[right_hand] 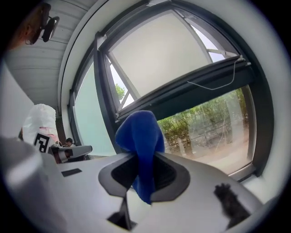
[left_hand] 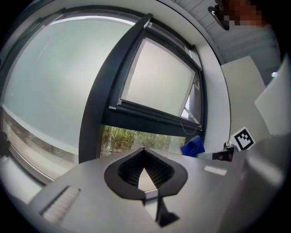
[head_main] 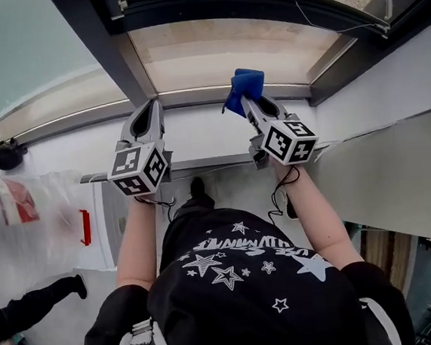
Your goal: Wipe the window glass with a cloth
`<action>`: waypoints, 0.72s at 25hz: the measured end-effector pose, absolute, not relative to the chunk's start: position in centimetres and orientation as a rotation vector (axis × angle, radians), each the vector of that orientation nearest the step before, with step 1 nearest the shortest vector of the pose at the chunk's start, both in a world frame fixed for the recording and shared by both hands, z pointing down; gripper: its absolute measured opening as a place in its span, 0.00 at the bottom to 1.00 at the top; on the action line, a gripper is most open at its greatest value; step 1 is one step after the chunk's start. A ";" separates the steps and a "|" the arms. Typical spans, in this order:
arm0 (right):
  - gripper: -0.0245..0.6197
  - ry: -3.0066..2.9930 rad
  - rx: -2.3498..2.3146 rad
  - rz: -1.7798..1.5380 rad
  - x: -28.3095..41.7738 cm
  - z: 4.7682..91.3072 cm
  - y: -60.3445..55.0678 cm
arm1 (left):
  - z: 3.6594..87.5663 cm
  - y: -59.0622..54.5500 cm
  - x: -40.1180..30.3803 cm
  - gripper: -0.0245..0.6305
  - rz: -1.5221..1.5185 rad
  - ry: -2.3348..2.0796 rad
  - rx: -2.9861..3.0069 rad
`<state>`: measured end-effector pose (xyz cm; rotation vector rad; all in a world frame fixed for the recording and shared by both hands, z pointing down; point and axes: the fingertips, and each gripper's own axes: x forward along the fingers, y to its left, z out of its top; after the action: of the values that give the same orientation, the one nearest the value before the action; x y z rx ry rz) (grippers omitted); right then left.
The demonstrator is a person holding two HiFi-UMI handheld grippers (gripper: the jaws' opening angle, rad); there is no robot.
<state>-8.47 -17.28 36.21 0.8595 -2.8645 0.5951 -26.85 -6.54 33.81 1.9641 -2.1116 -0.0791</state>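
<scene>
Right gripper [head_main: 250,102] clamping blue cloth [head_main: 242,87], jaws pinching its bunched middle. Soft rounded wad bulging above tips, narrow tail hanging below. Cloth sitting close to window glass [head_main: 226,49], just over lower frame [head_main: 193,96]; can't tell whether touching. Left gripper [head_main: 148,114] pointing alongside, jaws closed tip to tip, nothing between. Black shirt [head_main: 242,294] showing white stars and lettering, too warped for reading.
</scene>
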 end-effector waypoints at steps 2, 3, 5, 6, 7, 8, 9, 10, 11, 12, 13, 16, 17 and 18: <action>0.15 -2.858 0.826 0.576 -10.8 36.3 -18.1 | 33.7 -7.4 -28.7 0.05 -0.090 -2.122 1.951; 0.15 -2.856 0.807 0.567 -12.0 36.3 -18.5 | 33.7 -7.7 -29.6 0.05 -0.093 -2.128 1.944; 0.15 -2.864 0.775 0.557 -14.7 36.1 -19.1 | 33.7 -8.4 -31.7 0.05 -0.098 -2.143 1.930; 0.15 -2.875 0.760 0.554 -16.1 36.0 -19.3 | 33.8 -8.8 -32.9 0.05 -0.102 -2.149 1.921; 0.15 -2.887 0.742 0.550 -17.6 35.8 -19.4 | 33.8 -9.1 -34.0 0.05 -0.108 -2.154 1.911; 0.15 -2.899 0.720 0.543 -19.0 35.6 -19.5 | 33.9 -9.3 -35.0 0.05 -0.114 -2.159 1.901; 0.15 -2.908 0.695 0.533 -20.4 35.5 -19.6 | 34.0 -9.5 -36.0 0.05 -0.118 -2.167 1.891; 0.15 -2.915 0.667 0.519 -21.9 35.5 -19.7 | 34.1 -9.6 -36.9 0.05 -0.119 -2.176 1.882; 0.15 -2.919 0.640 0.505 -23.3 35.5 -19.8 | 34.1 -9.8 -37.7 0.05 -0.119 -2.188 1.874; 0.15 -2.920 0.613 0.493 -24.7 35.7 -20.0 | 34.2 -9.9 -38.6 0.05 -0.118 -2.200 1.866; 0.15 -2.919 0.588 0.487 -26.1 36.0 -20.1 | 34.3 -10.0 -39.4 0.05 -0.115 -2.210 1.857; 0.15 -2.902 0.536 0.500 -29.7 37.3 -20.7 | 34.9 -10.5 -41.4 0.05 -0.109 -2.226 1.831; 0.15 -2.893 0.523 0.504 -30.7 37.8 -21.0 | 35.1 -10.6 -41.9 0.05 -0.106 -2.227 1.825; 0.15 -2.882 0.509 0.498 -31.7 38.3 -21.3 | 35.2 -10.8 -42.4 0.05 -0.103 -2.230 1.821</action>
<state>-31.73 -21.25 38.34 0.5094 -2.8825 0.4981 -42.41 -10.84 35.25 1.8211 -2.2300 -0.1033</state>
